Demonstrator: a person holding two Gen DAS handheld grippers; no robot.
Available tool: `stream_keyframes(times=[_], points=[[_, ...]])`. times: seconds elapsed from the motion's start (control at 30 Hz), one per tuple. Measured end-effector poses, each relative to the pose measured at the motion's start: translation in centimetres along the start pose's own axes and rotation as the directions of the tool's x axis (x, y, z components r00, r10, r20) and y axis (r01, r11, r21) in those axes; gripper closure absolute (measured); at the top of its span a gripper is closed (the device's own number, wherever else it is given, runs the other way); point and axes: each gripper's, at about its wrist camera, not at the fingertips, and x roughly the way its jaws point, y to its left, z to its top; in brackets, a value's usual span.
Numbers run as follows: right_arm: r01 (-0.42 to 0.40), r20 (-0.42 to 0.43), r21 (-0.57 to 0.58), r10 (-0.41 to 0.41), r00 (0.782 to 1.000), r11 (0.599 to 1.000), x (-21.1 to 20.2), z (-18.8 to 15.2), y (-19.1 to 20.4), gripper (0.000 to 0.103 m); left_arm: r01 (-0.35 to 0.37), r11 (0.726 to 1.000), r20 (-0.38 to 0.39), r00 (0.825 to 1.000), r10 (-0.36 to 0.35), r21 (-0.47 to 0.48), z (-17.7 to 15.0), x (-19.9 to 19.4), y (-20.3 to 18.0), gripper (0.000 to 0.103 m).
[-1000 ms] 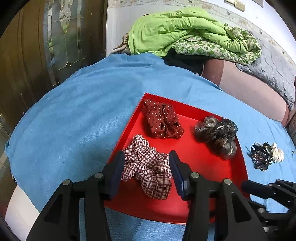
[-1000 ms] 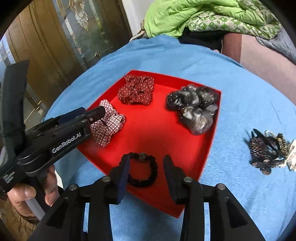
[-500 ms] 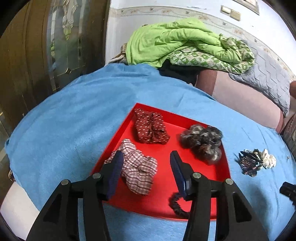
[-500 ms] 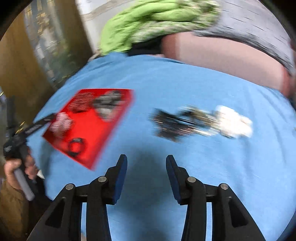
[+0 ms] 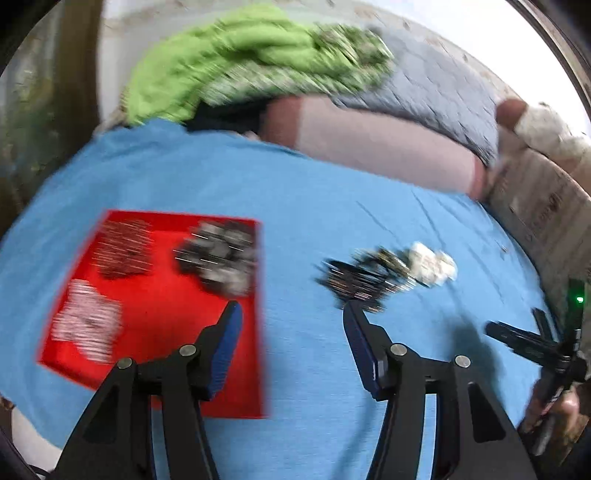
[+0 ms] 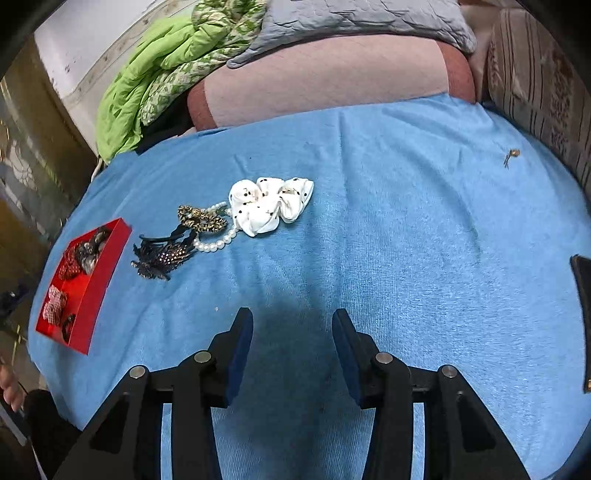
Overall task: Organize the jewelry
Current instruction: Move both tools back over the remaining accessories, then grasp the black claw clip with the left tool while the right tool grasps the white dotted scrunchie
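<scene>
A red tray (image 5: pixel 166 314) (image 6: pixel 101 277) on the blue cloth holds several scrunchies: a checked one (image 5: pixel 86 321), a dotted red one (image 5: pixel 123 251) and a grey one (image 5: pixel 221 254). A loose pile lies to its right: a white dotted scrunchie (image 6: pixel 269 205) (image 5: pixel 432 264), a leopard scrunchie (image 6: pixel 201 219), a pearl bracelet (image 6: pixel 218 242) and a dark feathered clip (image 6: pixel 159 258) (image 5: pixel 354 282). My left gripper (image 5: pixel 291 317) is open and empty, between the tray and the pile. My right gripper (image 6: pixel 291 328) is open and empty, over bare cloth below the pile.
Green bedding (image 6: pixel 155 74) and a grey quilt (image 6: pixel 351 22) are piled at the back over a pink bolster (image 6: pixel 325 81). A patterned cushion (image 6: pixel 535 85) stands at the right. A small item (image 6: pixel 511 155) lies at the far right. A dark object (image 6: pixel 583 288) sits at the right edge.
Both grippers have swung right, away from the tray toward the loose pile. The right gripper left the black hair tie in the tray. The left wrist view is motion-blurred now.
</scene>
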Motion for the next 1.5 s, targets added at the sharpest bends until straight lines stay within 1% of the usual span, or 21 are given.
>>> stream_keyframes(times=[0.03,0.17,0.27,0.33,0.47,0.53,0.57,0.6,0.73,0.77,0.8,0.83,0.87,0.9,0.93,1.0,1.03,1.23,1.3,1.5], points=[[-0.008,0.000,0.005,0.008,1.000,1.000,0.3,-0.1,0.0,0.053,0.013,1.000,-0.022,1.000,-0.012,0.006,0.1,1.1,-0.9,0.048],[-0.038,0.007,0.030,0.038,0.999,0.999,1.5,0.5,-0.5,0.052,0.022,0.999,-0.082,0.996,-0.020,0.024,0.5,5.1,-3.7,0.048],[-0.049,0.034,0.040,0.048,0.998,0.998,2.3,2.0,-0.4,0.050,0.047,0.999,-0.137,0.989,-0.050,-0.026,1.1,8.3,-4.3,0.048],[-0.046,0.050,0.035,0.044,0.998,0.998,2.7,3.1,-0.4,0.046,0.061,0.996,-0.170,0.983,-0.072,-0.067,1.5,10.2,-4.3,0.048],[-0.058,0.069,0.045,0.054,0.996,0.997,4.0,5.4,-0.1,0.041,0.076,0.991,-0.212,0.972,-0.098,-0.107,1.8,12.6,-4.6,0.048],[-0.063,0.067,0.059,0.059,0.996,0.996,5.0,6.4,-0.2,0.041,0.090,0.986,-0.226,0.967,-0.120,-0.138,1.8,13.6,-4.6,0.049],[-0.066,0.064,0.068,0.062,0.996,0.995,5.5,6.8,-0.3,0.041,0.099,0.984,-0.226,0.965,-0.132,-0.150,1.8,13.7,-4.5,0.058],[-0.070,0.059,0.080,0.066,0.996,0.994,6.1,7.2,-0.4,0.041,0.104,0.982,-0.230,0.963,-0.138,-0.156,1.8,13.9,-4.4,0.060],[-0.076,0.026,0.122,0.073,0.997,0.990,8.7,8.2,-0.8,0.041,0.096,0.986,-0.220,0.967,-0.125,-0.138,1.8,14.0,-4.8,0.062],[-0.074,0.017,0.133,0.073,0.997,0.988,9.4,8.3,-0.9,0.041,0.097,0.986,-0.219,0.968,-0.126,-0.137,1.9,14.1,-4.8,0.066],[-0.073,0.012,0.137,0.072,0.997,0.988,9.8,8.3,-1.1,0.041,0.096,0.986,-0.219,0.968,-0.125,-0.137,1.9,13.9,-4.7,0.067],[-0.073,0.004,0.142,0.073,0.997,0.987,10.2,8.4,-1.1,0.044,0.097,0.986,-0.221,0.967,-0.126,-0.138,1.9,13.9,-4.7,0.068],[-0.074,0.003,0.146,0.075,0.997,0.986,10.4,8.4,-1.2,0.052,0.098,0.986,-0.221,0.967,-0.127,-0.136,1.9,13.6,-4.7,0.081],[-0.083,-0.006,0.154,0.085,0.996,0.985,10.6,8.3,-1.4,0.077,0.098,0.986,-0.218,0.968,-0.126,-0.134,2.0,13.5,-4.8,0.093],[-0.098,-0.017,0.163,0.102,0.995,0.982,10.7,8.2,-1.5,0.092,0.103,0.986,-0.219,0.967,-0.130,-0.129,2.1,13.2,-4.9,0.098],[-0.107,-0.006,0.173,0.110,0.994,0.979,10.1,8.0,-1.9,0.093,0.119,0.985,-0.218,0.965,-0.144,-0.125,2.1,12.7,-5.1,0.099],[-0.108,-0.001,0.172,0.110,0.994,0.979,9.7,7.9,-1.9,0.095,0.120,0.986,-0.217,0.966,-0.143,-0.118,2.0,12.4,-5.3,0.099],[-0.117,0.029,0.182,0.114,0.993,0.976,6.8,7.1,-2.0,0.095,0.126,0.989,-0.204,0.969,-0.139,-0.076,1.2,10.5,-6.0,0.100],[-0.124,0.040,0.167,0.119,0.992,0.978,5.5,6.5,-1.7,0.096,0.137,0.988,-0.194,0.970,-0.148,-0.070,0.9,9.5,-6.0,0.100],[-0.127,0.062,0.100,0.122,0.991,0.987,1.9,4.1,-0.3,0.096,0.137,0.989,-0.154,0.978,-0.143,-0.052,0.3,5.9,-5.3,0.100]])
